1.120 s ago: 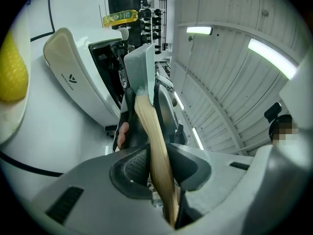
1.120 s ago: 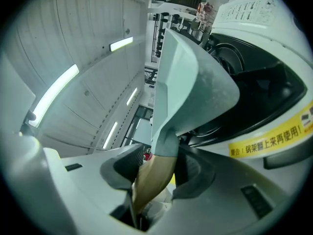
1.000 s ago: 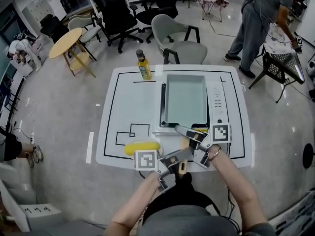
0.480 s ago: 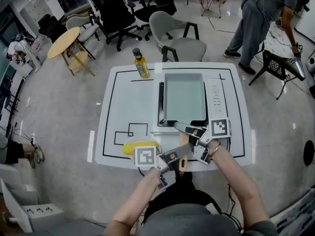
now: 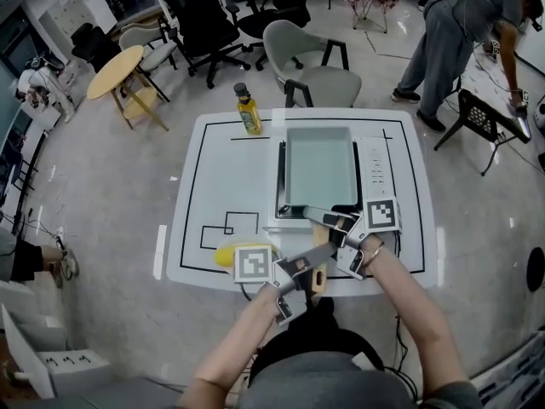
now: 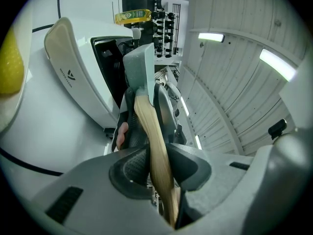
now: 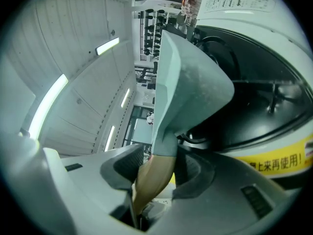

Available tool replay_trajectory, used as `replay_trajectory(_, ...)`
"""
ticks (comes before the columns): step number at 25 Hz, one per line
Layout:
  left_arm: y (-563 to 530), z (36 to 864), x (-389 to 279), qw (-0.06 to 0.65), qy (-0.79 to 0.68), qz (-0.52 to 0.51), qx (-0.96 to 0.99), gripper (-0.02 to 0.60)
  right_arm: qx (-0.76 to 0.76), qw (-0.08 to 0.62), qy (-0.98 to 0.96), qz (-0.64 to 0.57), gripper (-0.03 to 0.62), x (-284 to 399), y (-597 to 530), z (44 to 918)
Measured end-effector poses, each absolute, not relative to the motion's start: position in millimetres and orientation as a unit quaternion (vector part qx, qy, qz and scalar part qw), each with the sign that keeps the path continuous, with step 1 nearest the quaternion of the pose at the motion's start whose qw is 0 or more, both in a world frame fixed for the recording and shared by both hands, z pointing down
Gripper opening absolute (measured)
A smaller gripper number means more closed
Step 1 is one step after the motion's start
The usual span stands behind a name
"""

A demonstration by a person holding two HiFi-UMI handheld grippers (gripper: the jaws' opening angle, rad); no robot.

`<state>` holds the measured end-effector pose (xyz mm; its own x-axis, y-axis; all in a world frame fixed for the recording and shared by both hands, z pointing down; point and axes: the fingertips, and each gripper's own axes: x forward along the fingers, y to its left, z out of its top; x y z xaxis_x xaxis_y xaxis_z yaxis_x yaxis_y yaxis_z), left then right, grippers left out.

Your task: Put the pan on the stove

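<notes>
The pan (image 5: 319, 170) is a pale green rectangular tray with a wooden handle (image 5: 317, 278) that points toward me. It sits over the white tabletop stove (image 5: 375, 164). My right gripper (image 5: 322, 221) is shut on the handle close to the pan's neck. My left gripper (image 5: 316, 259) is shut on the handle further back. In the left gripper view the handle (image 6: 152, 146) is pinched between the pads of that gripper (image 6: 151, 166). In the right gripper view the pan (image 7: 193, 82) rises above the stove's black burner well (image 7: 264, 102), with that gripper (image 7: 154, 174) shut on the handle (image 7: 152, 177).
An oil bottle (image 5: 248, 111) stands at the table's far left edge. A yellow object (image 5: 228, 252) lies near the front edge, left of my left gripper. Chairs (image 5: 311, 66) stand beyond the white table (image 5: 213, 186). A person (image 5: 460, 32) stands at the far right.
Both grippers have edged slightly away from me with the handle. The pan stays over the stove.
</notes>
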<state>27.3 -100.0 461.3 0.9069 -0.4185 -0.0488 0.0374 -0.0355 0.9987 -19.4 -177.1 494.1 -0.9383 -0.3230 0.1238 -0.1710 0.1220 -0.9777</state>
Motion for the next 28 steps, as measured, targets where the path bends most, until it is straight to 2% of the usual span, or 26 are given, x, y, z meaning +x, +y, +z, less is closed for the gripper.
replay_trajectory(28, -108.5, 455.7, 22.7, 0.692, -0.164, -0.167, 0.683, 0.089, -0.164, 0.073, 0.722, -0.668, 0.17, -21.4, -182.4, 492.8)
